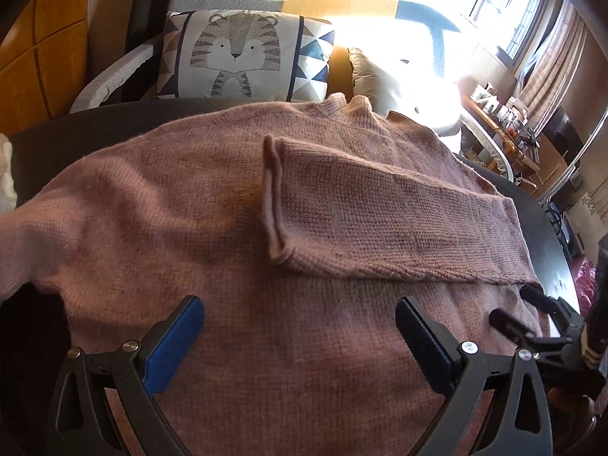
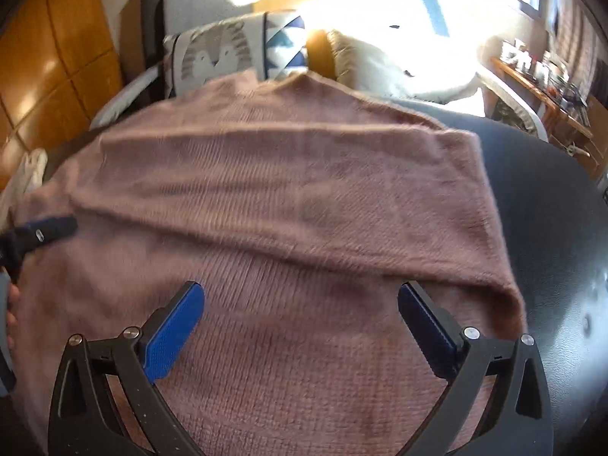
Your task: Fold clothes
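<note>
A dusty-pink knitted sweater [image 1: 182,205] lies spread flat on a dark table [image 1: 76,129]. One sleeve [image 1: 380,224] is folded across its body, with the cuff [image 1: 271,205] near the middle. My left gripper [image 1: 300,326] hovers open over the sweater's near part, nothing between its blue pads. The right gripper [image 1: 513,311] shows at the right edge of the left wrist view, over the sweater's right side. In the right wrist view the sweater [image 2: 285,209] fills the frame, blurred. My right gripper [image 2: 300,319] is open above it. The left gripper's fingers [image 2: 49,228] show at the left.
A tiger-print cushion [image 1: 235,57] and a pale pillow [image 1: 383,76] rest on a seat behind the table. Wooden cabinet doors [image 1: 34,38] stand at the left. A cluttered wooden desk [image 1: 505,125] and a curtained window [image 1: 513,11] are at the right. Bare dark tabletop [image 2: 551,209] lies right of the sweater.
</note>
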